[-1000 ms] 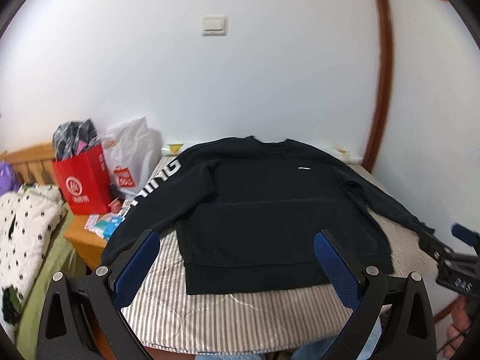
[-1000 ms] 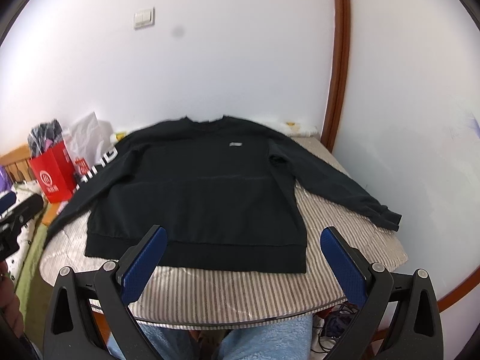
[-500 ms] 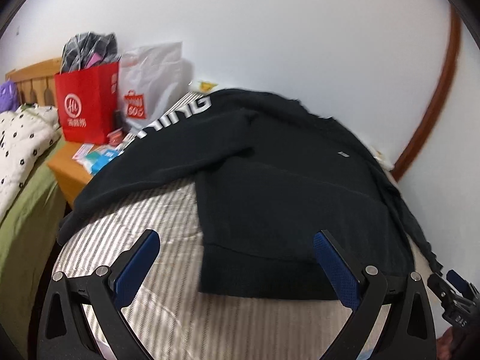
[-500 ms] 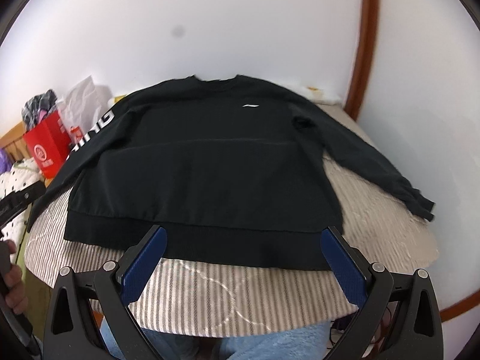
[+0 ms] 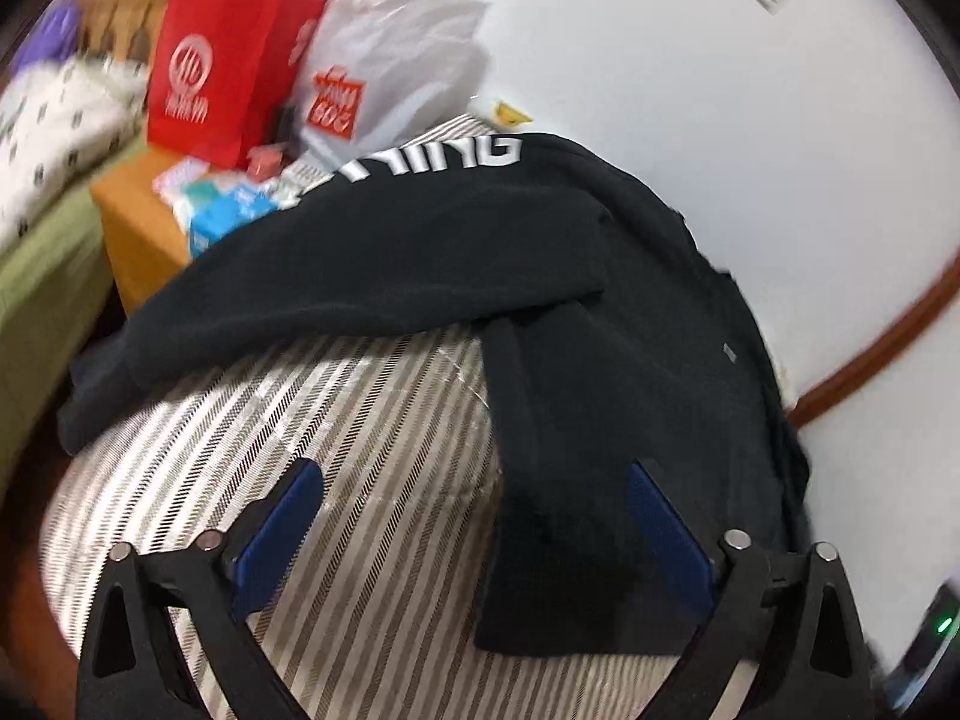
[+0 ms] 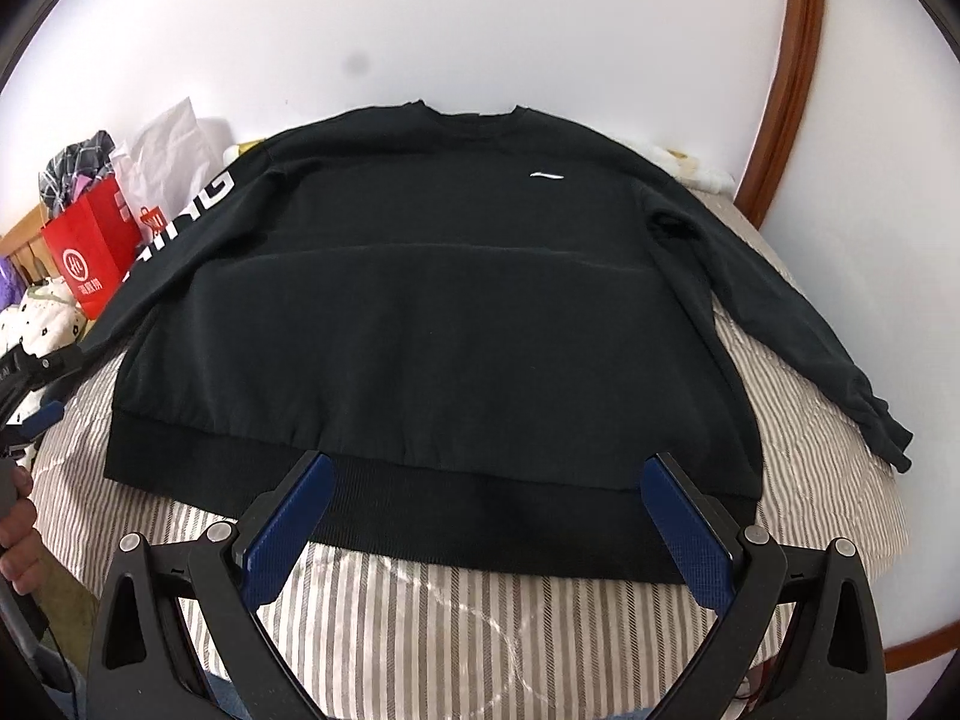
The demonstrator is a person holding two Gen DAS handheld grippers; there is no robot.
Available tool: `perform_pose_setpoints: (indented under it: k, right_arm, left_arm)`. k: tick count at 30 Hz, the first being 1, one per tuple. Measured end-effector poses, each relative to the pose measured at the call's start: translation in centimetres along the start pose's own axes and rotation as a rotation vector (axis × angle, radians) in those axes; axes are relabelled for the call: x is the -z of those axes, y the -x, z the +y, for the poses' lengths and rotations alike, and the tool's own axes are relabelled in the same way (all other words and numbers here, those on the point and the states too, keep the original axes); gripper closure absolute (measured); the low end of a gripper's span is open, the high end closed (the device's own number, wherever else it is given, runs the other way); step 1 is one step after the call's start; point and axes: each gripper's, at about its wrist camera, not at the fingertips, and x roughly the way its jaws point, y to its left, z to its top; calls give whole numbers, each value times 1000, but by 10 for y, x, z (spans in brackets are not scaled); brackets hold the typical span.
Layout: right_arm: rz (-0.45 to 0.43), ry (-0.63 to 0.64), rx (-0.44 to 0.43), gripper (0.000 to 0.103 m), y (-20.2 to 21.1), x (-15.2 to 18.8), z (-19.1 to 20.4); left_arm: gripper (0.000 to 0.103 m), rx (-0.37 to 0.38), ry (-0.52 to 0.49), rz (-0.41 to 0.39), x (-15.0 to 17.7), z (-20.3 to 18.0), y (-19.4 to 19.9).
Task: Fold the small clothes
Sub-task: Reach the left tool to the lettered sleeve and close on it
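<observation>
A black sweatshirt (image 6: 444,312) lies flat, front up, on a striped padded table (image 6: 456,630), sleeves spread to both sides. Its left sleeve bears white letters (image 5: 438,159). My left gripper (image 5: 474,516) is open and empty, low over the sweatshirt's (image 5: 600,420) near left hem corner. My right gripper (image 6: 486,516) is open and empty, just above the middle of the bottom hem. The left gripper also shows at the left edge of the right wrist view (image 6: 30,378).
A red paper bag (image 5: 222,72) and a white plastic bag (image 5: 384,60) stand beyond the table's left end, by a wooden bedside stand (image 5: 138,222) with small packets. A bed with spotted bedding (image 5: 54,120) lies further left. A white wall runs behind.
Both grippers have come down and forward toward the sweatshirt. The left one swung to the left hem corner; the right one closed in on the bottom hem. The jaws stayed open.
</observation>
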Motion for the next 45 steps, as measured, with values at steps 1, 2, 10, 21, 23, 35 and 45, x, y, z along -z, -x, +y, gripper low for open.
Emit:
perform_pose_setpoints:
  k: [1, 2, 10, 21, 23, 35, 45]
  right_arm:
    - [3, 3, 4, 2, -2, -1, 1]
    - [6, 5, 6, 2, -5, -3, 2]
    - [19, 21, 14, 2, -19, -16, 4]
    - [42, 6, 28, 2, -45, -33, -18]
    - [44, 7, 24, 2, -49, -36, -23]
    - [39, -40, 14, 2, -72, -40, -71]
    - [-11, -74, 138, 2, -64, -34, -135]
  left_arm:
    - [8, 9, 24, 3, -3, 5, -4]
    - [9, 12, 36, 3, -4, 7, -6]
    - [16, 5, 123, -21, -27, 26, -29]
    - [84, -322, 56, -51, -64, 17, -63]
    - [93, -341, 19, -41, -68, 11, -65]
    - [97, -271, -294, -231, -120, -121, -32]
    - [97, -64, -619, -205, -89, -294, -90]
